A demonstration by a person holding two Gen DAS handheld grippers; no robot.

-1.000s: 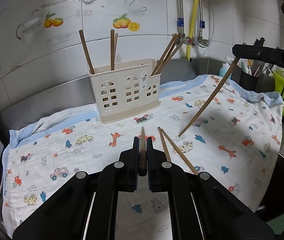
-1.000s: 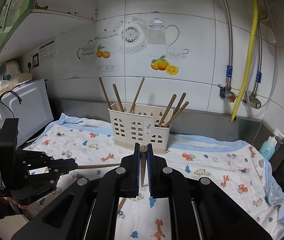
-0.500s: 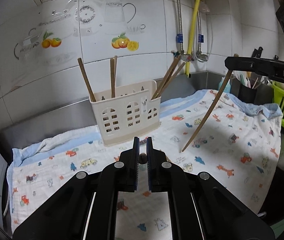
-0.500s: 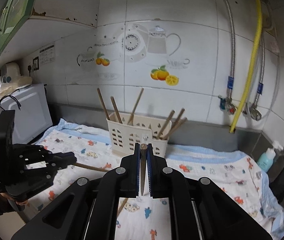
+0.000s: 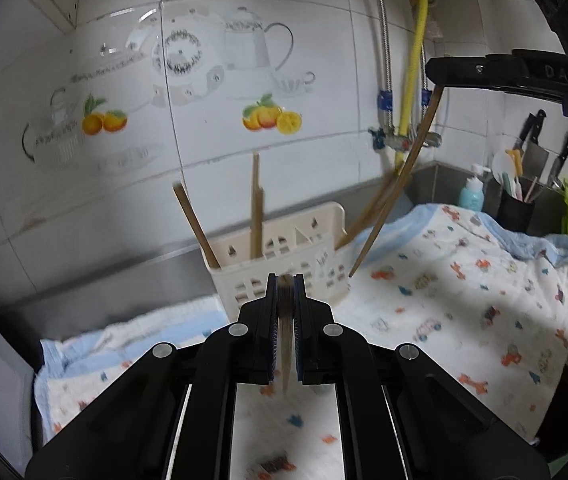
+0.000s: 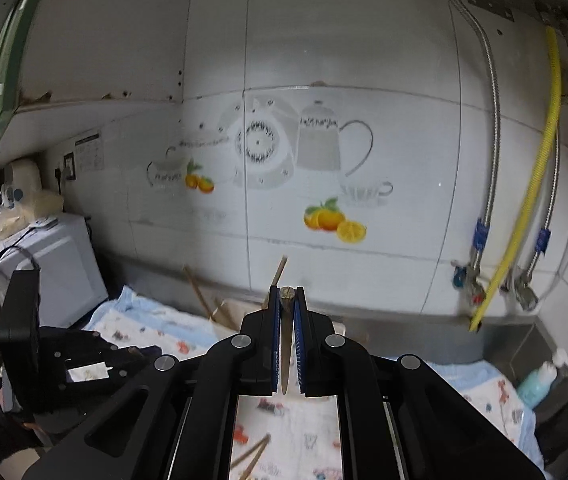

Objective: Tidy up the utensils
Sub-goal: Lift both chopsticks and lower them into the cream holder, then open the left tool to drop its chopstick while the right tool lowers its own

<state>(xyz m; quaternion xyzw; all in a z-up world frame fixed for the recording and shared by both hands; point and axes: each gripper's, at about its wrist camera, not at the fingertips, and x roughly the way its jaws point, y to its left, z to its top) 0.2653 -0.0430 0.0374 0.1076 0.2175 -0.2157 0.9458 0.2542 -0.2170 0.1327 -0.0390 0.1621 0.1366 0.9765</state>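
The left gripper (image 5: 285,280) is clamped on a brown wooden chopstick (image 5: 285,336) that runs down between its jaws. The right gripper (image 6: 286,292) pinches a second brown wooden chopstick (image 6: 285,344); in the left view this one (image 5: 399,180) hangs aslant with its tip in the air just beside the cream plastic utensil holder with arched cut-outs (image 5: 280,264). The holder stands on a white cloth printed with small cartoon cars (image 5: 463,280) and already carries upright chopsticks (image 5: 256,208), which crowd its compartments. Behind are a white tiled wall with teapot and orange decals (image 5: 244,80) and a yellow hose (image 5: 413,80). A black cup of utensils (image 5: 515,208) and a pale blue bottle (image 5: 471,194) stand at the far right. Loose chopsticks (image 6: 252,456) lie on the cloth beneath the right gripper.
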